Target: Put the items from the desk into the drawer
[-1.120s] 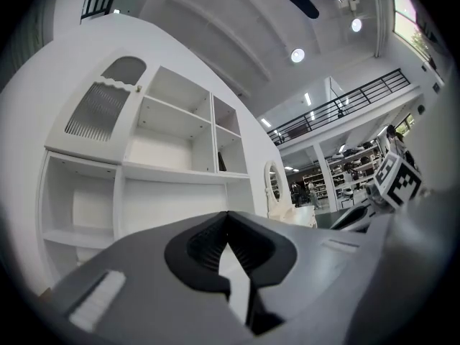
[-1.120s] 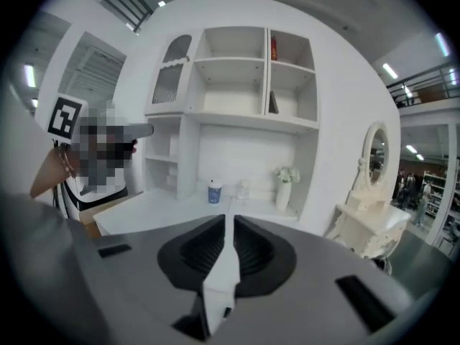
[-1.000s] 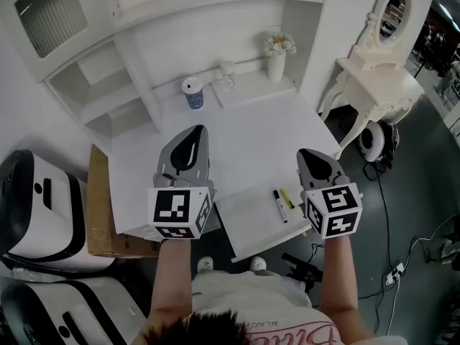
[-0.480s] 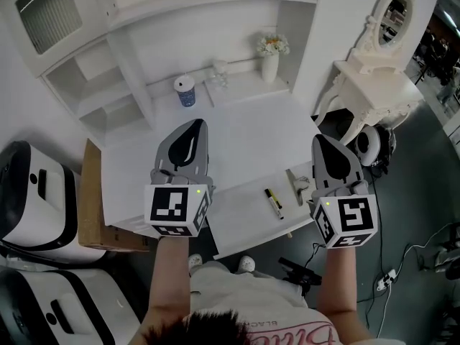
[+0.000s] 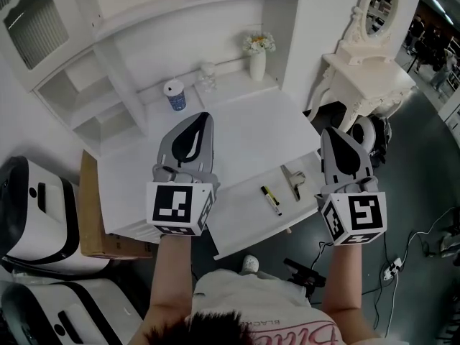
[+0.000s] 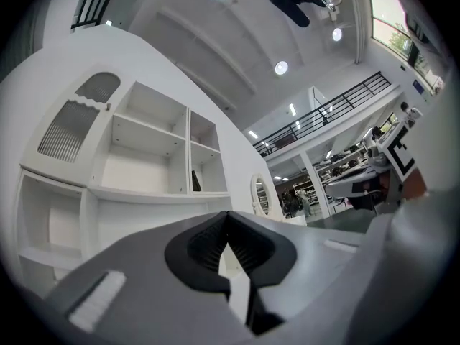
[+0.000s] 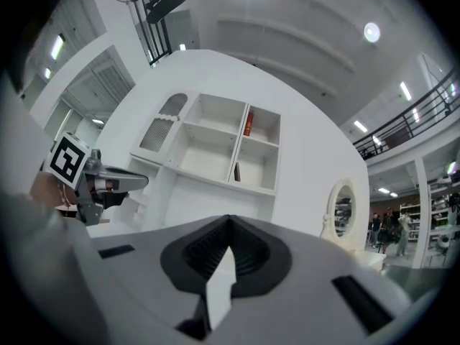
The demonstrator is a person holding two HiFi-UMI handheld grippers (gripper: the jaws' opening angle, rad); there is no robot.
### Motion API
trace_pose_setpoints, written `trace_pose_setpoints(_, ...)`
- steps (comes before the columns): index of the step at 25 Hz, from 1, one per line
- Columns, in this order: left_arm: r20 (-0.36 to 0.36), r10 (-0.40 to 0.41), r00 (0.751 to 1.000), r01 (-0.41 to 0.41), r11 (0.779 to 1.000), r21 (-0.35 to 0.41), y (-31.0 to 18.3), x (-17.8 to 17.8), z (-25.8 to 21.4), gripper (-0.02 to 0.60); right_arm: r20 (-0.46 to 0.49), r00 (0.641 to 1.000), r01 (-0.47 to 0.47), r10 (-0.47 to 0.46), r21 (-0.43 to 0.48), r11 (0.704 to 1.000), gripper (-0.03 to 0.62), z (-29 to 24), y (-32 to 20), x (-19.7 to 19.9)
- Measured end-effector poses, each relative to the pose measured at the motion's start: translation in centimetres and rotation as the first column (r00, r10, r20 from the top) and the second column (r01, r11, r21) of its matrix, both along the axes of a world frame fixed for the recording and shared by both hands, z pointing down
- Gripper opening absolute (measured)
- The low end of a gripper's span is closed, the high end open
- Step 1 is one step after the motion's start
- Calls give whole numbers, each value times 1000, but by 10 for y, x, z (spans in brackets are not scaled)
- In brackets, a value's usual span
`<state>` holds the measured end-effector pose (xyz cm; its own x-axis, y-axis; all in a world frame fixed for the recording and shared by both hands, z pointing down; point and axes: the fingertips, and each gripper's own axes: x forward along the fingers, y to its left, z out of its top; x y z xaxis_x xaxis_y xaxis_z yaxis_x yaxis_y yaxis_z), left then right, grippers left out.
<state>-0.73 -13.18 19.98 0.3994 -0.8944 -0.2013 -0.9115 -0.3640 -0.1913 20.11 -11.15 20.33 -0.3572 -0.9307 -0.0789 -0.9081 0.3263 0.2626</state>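
One marker (image 5: 270,200), perhaps, lying in open drawer (image 5: 237,225)

Desk (image 5: 248,131), drawer (image 5: 237,223): smooth white painted finish, matt. Pen (image 5: 270,200): glossy plastic. Box (image 5: 92,214): brown cardboard, matt. Left gripper (image 6: 228,214): matt grey plastic, ribbed black pads (image 6: 205,246).

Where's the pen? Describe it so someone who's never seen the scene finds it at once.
Start at the white desk below the shelf unit; its drawer stands open on the person's side. Two things lie in the drawer: the pen is the slim dark stick with a yellowish end, just left of the wider grey metal piece.
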Motion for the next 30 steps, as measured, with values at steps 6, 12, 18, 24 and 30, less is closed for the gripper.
trace_pose_setpoints(6, 11, 53, 999, -53, 999, 12, 6, -3, -10, 9, 5, 997, -78, 79, -7, 997, 8, -5, 12, 1)
trace_pose_setpoints(12, 13, 103, 995, -103, 994, 22, 14, -7, -19, 9, 10, 991, -133, 133, 0, 991, 8, -11, 30, -3)
trace_pose_setpoints(18, 1, 136, 991, -136, 990, 48, 26, -13, -28, 9, 4, 985, -171, 171, 19, 985, 8, -17, 49, -9)
trace_pose_setpoints(24, -12, 158, 987, -157, 986, 63, 33, -17, -32, 9, -6, 981, -194, 195, 28, 981, 8, -20, 63, -13)
trace_pose_setpoints(30, -21, 168, 986, -166, 984, 72, 36, -19, -34, 9, -12, 978, -209, 209, 38, 977, 8, -23, 70, -14)
